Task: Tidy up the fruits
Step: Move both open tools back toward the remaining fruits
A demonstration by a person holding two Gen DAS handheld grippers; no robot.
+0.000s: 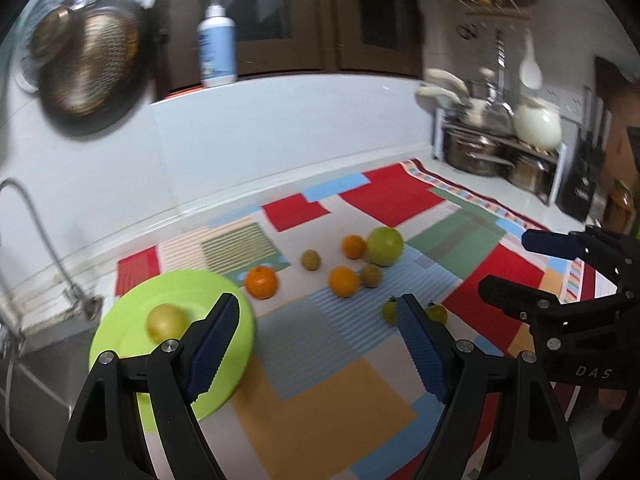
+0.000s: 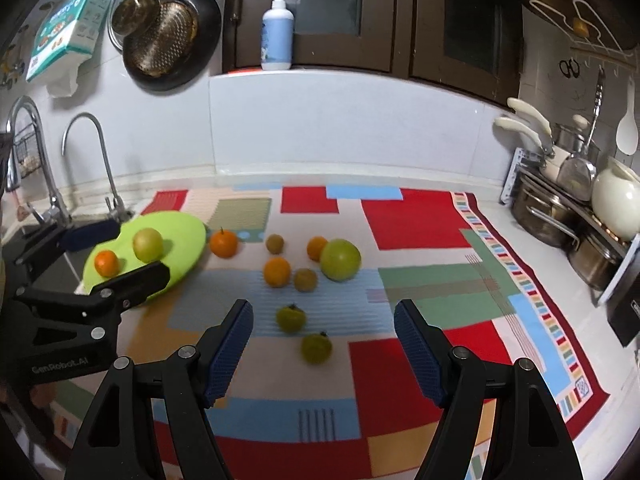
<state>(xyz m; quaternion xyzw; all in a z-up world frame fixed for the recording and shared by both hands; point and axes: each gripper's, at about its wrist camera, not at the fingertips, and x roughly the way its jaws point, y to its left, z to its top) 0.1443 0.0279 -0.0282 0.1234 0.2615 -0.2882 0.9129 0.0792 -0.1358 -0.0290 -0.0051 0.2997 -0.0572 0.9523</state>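
Note:
A lime green plate (image 2: 184, 236) at the mat's left holds a yellow-green fruit (image 2: 148, 244) and a small orange (image 2: 106, 263); the plate also shows in the left wrist view (image 1: 132, 320). Loose on the patchwork mat lie several oranges (image 2: 224, 243), two brown kiwis (image 2: 305, 279), a big green apple (image 2: 340, 260) and two small green tomatoes (image 2: 291, 318). My left gripper (image 1: 318, 312) is open and empty, hovering by the plate's right edge. My right gripper (image 2: 324, 318) is open and empty, above the mat, near the tomatoes.
A sink with faucets (image 2: 92, 160) lies left of the plate. A rack of pots and a white kettle (image 2: 616, 200) stands at the right. Pans (image 2: 172, 40) hang on the back wall; a soap bottle (image 2: 277, 32) stands on the ledge.

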